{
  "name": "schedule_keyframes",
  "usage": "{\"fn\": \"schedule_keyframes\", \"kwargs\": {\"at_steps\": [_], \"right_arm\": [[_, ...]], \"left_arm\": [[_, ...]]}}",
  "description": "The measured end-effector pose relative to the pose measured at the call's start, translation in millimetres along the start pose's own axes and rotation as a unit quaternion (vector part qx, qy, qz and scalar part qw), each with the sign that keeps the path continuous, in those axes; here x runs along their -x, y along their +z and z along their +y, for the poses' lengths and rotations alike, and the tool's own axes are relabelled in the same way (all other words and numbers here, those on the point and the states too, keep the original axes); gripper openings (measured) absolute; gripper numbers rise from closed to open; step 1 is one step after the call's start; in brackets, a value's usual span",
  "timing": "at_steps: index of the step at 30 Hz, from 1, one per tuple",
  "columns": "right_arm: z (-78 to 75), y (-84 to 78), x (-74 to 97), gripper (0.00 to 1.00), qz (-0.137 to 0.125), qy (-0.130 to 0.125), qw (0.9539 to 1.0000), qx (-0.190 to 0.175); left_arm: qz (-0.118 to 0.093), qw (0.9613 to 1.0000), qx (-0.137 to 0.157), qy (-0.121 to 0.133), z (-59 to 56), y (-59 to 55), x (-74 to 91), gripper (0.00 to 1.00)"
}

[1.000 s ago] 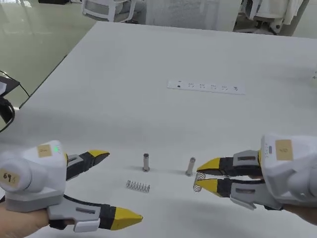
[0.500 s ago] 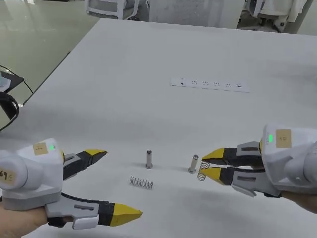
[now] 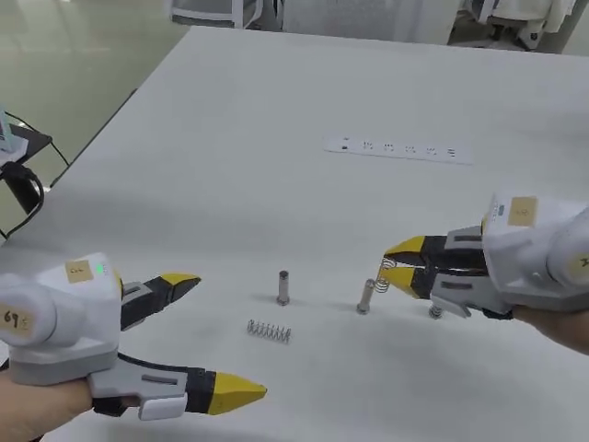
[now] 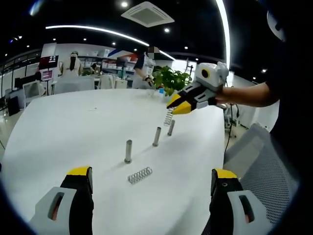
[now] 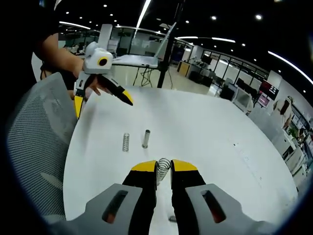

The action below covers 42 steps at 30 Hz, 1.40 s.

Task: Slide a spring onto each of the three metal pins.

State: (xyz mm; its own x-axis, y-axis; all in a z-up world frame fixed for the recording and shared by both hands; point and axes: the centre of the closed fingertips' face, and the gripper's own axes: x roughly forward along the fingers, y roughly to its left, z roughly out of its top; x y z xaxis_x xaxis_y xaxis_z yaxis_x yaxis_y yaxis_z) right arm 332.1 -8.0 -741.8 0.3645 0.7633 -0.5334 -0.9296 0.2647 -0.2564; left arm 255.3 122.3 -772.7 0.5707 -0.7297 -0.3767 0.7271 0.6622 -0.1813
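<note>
Two bare metal pins (image 3: 283,286) (image 3: 365,296) stand upright on the white table, and a third pin (image 3: 435,311) peeks out under my right gripper (image 3: 396,265). That gripper is shut on a small spring (image 3: 384,274), held just above and right of the middle pin's top. The held spring (image 5: 163,167) sits between the yellow tips in the right gripper view. A second spring (image 3: 269,331) lies flat on the table in front of the left pin. My left gripper (image 3: 216,336) hovers open at the near left, nothing in it. In the left gripper view the pins (image 4: 128,151) (image 4: 157,136) (image 4: 171,128) stand in a row.
A white power strip (image 3: 398,148) lies farther back on the table (image 3: 230,166). A mesh office chair (image 5: 44,132) stands beside the table's near end. The table's left edge drops to a glossy floor with a black cable (image 3: 23,184).
My right gripper has lifted the spring from table level beside the middle pin to above the pin's top. The left gripper has stayed put. The head camera has shifted slightly.
</note>
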Motion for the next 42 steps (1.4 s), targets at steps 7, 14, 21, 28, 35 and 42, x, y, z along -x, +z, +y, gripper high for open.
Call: {"fn": "schedule_keyframes", "kwargs": {"at_steps": [7, 14, 21, 28, 35, 42], "right_arm": [[-10.1, 0.3, -4.3, 0.08, -0.01, -0.009, 0.9996, -0.026], [-12.0, -1.2, -6.4, 0.08, -0.009, -0.009, 0.9992, -0.039], [-10.5, 0.3, -8.5, 0.08, -0.011, -0.007, 0.9988, -0.047], [-6.9, 1.3, -12.3, 0.08, -0.01, -0.002, 0.9988, -0.048], [-4.6, -5.9, -15.3, 0.08, -0.001, 0.003, 0.9988, -0.048], [0.5, -20.6, -23.2, 0.08, 0.019, 0.012, 0.9988, -0.044]], "left_arm": [[0.0, 1.0, 0.003, 0.004, 1.2, -1.2, 1.4, 0.98], [0.004, 1.0, 0.005, 0.004, 0.6, -3.8, 1.2, 0.98], [0.007, 0.9999, 0.009, 0.004, 0.4, -7.5, 2.3, 0.98], [0.004, 0.9999, 0.011, 0.006, 2.0, -6.7, 4.2, 0.98], [0.005, 0.9999, 0.011, 0.005, 0.6, -6.2, 5.2, 0.98], [0.005, 0.9999, 0.011, 0.005, 0.5, -6.7, 5.9, 0.98]]}}
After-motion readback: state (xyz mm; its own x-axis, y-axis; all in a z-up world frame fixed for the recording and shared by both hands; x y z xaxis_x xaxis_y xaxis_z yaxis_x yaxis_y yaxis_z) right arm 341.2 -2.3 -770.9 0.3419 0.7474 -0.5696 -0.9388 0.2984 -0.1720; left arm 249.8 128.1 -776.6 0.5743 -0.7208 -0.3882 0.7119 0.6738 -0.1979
